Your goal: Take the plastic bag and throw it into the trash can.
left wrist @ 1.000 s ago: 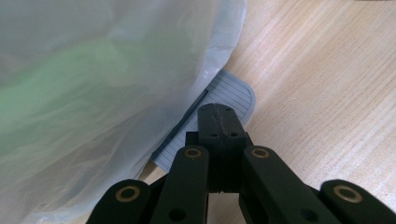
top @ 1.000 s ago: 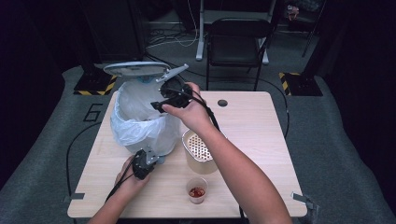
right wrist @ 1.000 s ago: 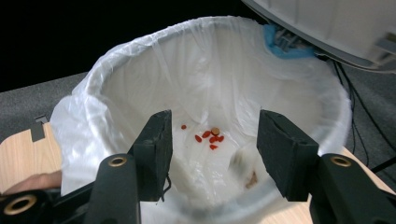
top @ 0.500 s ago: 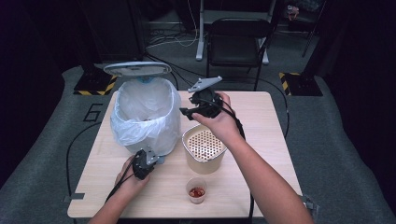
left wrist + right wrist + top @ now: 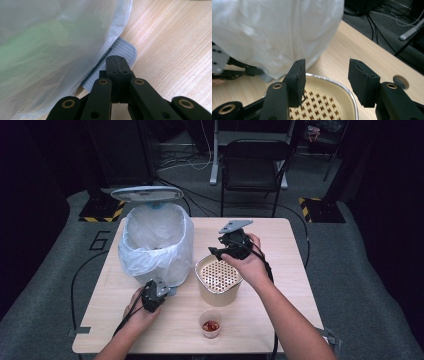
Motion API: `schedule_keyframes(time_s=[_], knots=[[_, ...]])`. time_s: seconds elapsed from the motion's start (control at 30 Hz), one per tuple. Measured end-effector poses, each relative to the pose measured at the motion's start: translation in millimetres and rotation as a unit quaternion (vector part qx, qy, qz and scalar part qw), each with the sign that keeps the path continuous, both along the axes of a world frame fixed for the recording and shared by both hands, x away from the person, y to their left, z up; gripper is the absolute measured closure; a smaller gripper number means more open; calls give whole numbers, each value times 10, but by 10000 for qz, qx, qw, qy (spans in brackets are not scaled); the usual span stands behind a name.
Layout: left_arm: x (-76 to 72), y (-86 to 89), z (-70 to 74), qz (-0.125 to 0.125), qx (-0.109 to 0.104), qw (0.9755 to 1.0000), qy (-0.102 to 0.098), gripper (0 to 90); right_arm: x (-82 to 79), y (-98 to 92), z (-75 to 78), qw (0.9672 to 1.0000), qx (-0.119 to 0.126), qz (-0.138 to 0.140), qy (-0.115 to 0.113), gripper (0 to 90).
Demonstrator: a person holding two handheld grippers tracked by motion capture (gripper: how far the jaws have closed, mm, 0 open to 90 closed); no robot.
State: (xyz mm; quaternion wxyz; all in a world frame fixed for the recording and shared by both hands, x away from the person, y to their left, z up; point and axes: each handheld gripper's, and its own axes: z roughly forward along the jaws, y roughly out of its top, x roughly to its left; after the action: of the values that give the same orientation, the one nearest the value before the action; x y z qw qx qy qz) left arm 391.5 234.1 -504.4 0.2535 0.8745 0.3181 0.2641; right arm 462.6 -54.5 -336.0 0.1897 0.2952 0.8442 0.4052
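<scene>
A pedal bin lined with a white bag (image 5: 156,245) stands at the table's left, its lid (image 5: 146,194) raised. My left gripper (image 5: 159,292) is shut, and its closed tips (image 5: 117,62) rest on the bin's grey ribbed pedal (image 5: 123,50). Right of the bin stands a beige container with a perforated insert (image 5: 218,279). My right gripper (image 5: 217,253) hovers over that container's far rim (image 5: 332,81). In the right gripper view it (image 5: 325,75) is open, with nothing between the jaws.
A small cup holding something red (image 5: 211,325) sits near the table's front edge (image 5: 200,351). A round grey cap (image 5: 400,82) is set in the tabletop to the right. A black chair (image 5: 255,165) stands beyond the table.
My right gripper has moved right and down, from above the bin's opening to just over the beige container. The left gripper has stayed on the pedal.
</scene>
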Motion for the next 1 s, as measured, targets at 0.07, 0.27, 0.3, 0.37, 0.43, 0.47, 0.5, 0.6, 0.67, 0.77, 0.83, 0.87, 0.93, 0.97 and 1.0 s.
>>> schedule_keyframes(time_s=[0.07, 0.27, 0.3, 0.37, 0.43, 0.47, 0.5, 0.6, 0.67, 0.77, 0.83, 0.87, 0.93, 0.97, 1.0], knots=[[0, 0, -1, 5, -4, 10000, -4, 900, 10, -68, -80, 10000, -22, -70, 59, 486], [-2, -2, -3, 11, 4, 10000, -23, 900, 44, -263, -297, 9992, 44, -293, 280, 493], [-1, -2, -3, 11, 1, 10000, -24, 900, 49, -290, -329, 9989, 27, -316, 330, 494], [-2, -3, -7, 23, -11, 10000, -49, 900, 54, -333, -389, 9986, -7, -396, 354, 500], [-3, -4, -11, 28, -20, 10000, -76, 900, 59, -380, -447, 9982, 12, -429, 429, 524], [-4, -4, -11, 28, -21, 10000, -77, 900, 59, -401, -474, 9978, 32, -451, 492, 547], [-3, -1, -4, 10, -9, 10000, -24, 900, 60, -440, -529, 9972, 35, -432, 602, 576], [-4, -2, -3, 5, 5, 10000, -27, 900, 50, -470, -572, 9965, -29, -512, 660, 593], [-6, -3, 1, 4, 32, 10000, -26, 900, 55, -504, -601, 9966, -46, -530, 622, 596], [-6, -1, 3, -1, 27, 10000, -6, 900, 61, -542, -631, 9961, -88, -580, 660, 615], [-6, -3, 0, 7, 31, 10000, -32, 900, 64, -557, -658, 9953, -77, -607, 746, 641], [-7, -7, -8, 33, 33, 9999, -96, 900, 66, -570, -673, 9953, -109, -583, 770, 664], [-7, -6, -8, 34, 31, 9999, -96, 900, 68, -582, -703, 9952, -105, -540, 814, 711], [-6, -4, -6, 21, 23, 10000, -70, 900, 62, -586, -731, 9954, -182, -468, 814, 750], [-7, -1, 2, 0, 35, 10000, -15, 900, 62, -586, -731, 9954, -182, -468, 814, 750]])
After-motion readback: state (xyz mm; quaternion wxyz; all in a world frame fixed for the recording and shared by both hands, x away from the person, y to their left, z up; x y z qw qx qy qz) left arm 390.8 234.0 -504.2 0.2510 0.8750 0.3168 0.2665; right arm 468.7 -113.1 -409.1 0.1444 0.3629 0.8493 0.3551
